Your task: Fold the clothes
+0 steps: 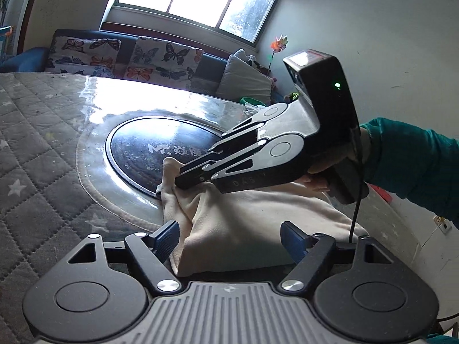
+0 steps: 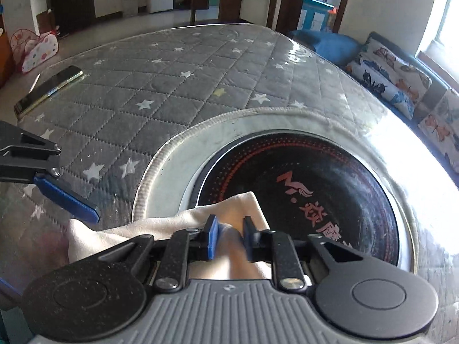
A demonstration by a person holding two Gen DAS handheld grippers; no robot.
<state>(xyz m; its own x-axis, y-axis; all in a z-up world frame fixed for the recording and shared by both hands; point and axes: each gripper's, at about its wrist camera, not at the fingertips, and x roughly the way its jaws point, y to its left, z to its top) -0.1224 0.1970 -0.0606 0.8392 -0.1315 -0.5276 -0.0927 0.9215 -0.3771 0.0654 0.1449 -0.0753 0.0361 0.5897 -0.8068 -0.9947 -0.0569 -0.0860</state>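
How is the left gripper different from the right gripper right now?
The left gripper has its fingers wide apart with cream cloth between them, not pinched; the right gripper is squeezed shut on a fold of the cloth. The left gripper hangs over the cloth's near edge; the right gripper holds its far corner over the black round plate. Both have blue finger pads.

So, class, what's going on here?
A person holds a gripper in each hand over a cream garment on a quilted table cover. The right gripper is shut on a bunched corner of it, beside the black hotplate. The left gripper is open, its fingers straddling the cloth's near edge.
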